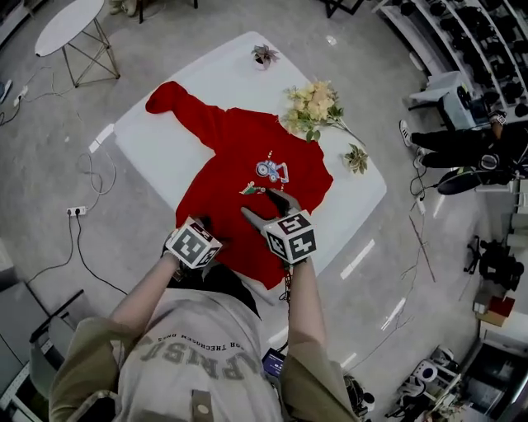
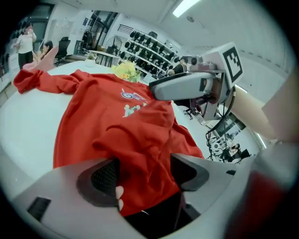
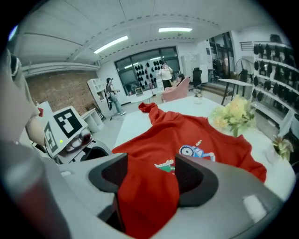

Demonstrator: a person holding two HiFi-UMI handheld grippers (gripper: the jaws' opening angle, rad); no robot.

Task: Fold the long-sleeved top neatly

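A red long-sleeved top [image 1: 247,157] with a small cartoon print lies spread on a white table [image 1: 157,140], one sleeve [image 1: 177,103] stretched toward the far left corner. Its near hem is bunched at the table's front edge. My left gripper [image 1: 206,224] is at that hem's left part, and in the left gripper view its jaws [image 2: 145,163] stand wide apart with a ridge of red cloth [image 2: 140,149] lying loosely between them. My right gripper [image 1: 268,206] is just to its right, also open, with a fold of the top [image 3: 147,186] between its pads [image 3: 196,175].
A bunch of pale flowers [image 1: 313,107] lies on the table by the top's far right shoulder. A small potted plant [image 1: 265,55] and a sprig [image 1: 356,158] sit near the table's edges. Cables [image 1: 91,173], a round side table [image 1: 74,25] and a seated person [image 1: 462,148] surround it.
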